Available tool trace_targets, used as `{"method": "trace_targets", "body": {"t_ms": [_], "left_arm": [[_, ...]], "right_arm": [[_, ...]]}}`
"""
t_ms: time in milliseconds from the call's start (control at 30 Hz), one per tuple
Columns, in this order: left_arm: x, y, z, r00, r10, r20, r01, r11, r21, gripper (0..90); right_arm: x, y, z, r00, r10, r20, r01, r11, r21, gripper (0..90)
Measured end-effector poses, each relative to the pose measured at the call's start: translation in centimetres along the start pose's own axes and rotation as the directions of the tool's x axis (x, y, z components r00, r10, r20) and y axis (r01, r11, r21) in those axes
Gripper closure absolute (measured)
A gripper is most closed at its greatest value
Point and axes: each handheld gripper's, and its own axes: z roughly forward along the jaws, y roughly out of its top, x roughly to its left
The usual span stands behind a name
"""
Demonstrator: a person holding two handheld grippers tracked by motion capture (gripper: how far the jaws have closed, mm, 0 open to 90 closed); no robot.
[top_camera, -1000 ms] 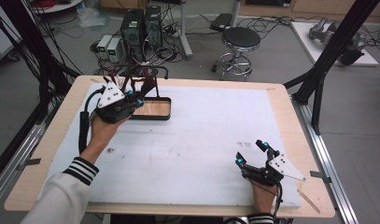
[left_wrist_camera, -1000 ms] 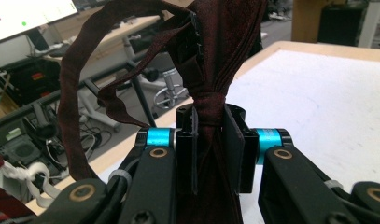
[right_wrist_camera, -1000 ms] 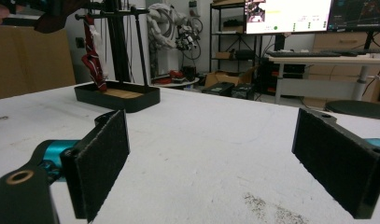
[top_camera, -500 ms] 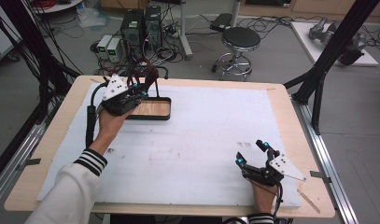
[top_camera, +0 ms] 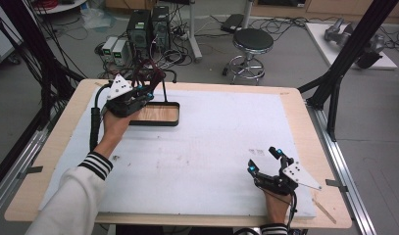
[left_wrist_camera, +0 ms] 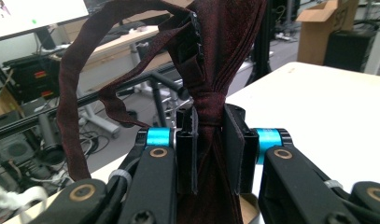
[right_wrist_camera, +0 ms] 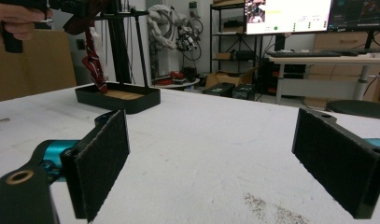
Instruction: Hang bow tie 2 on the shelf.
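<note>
left gripper (top_camera: pixel 147 91) clamps maroon cloth (left_wrist_camera: pixel 211 70) | white table (top_camera: pixel 211 147) | stool (top_camera: pixel 253 41) behind

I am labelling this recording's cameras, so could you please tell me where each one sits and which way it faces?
High view: fixed above the person's side, looking forward and down on the table; forearms, left gripper and right gripper show.
Left gripper view: rides the left gripper, looking along its jaws, shut on dark red fabric.
Right gripper view: rides the right gripper, low over the table, jaws open, facing the tray.
Shared: the high and right gripper views both show the tray with its stand.
</note>
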Motion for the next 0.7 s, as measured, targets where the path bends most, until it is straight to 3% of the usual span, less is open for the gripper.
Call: {"method": "trace_targets", "body": {"t_ms": [700], "left_arm": [[1.1, -1.1, 1.3, 0.9987, -0.034, -0.037, 0.036, 0.9981, 0.051, 75.7]], "right_arm": [[0.0, 0.0, -0.1, 1.0, 0.008, -0.005, -0.008, 1.0, -0.001, 10.3]]}}
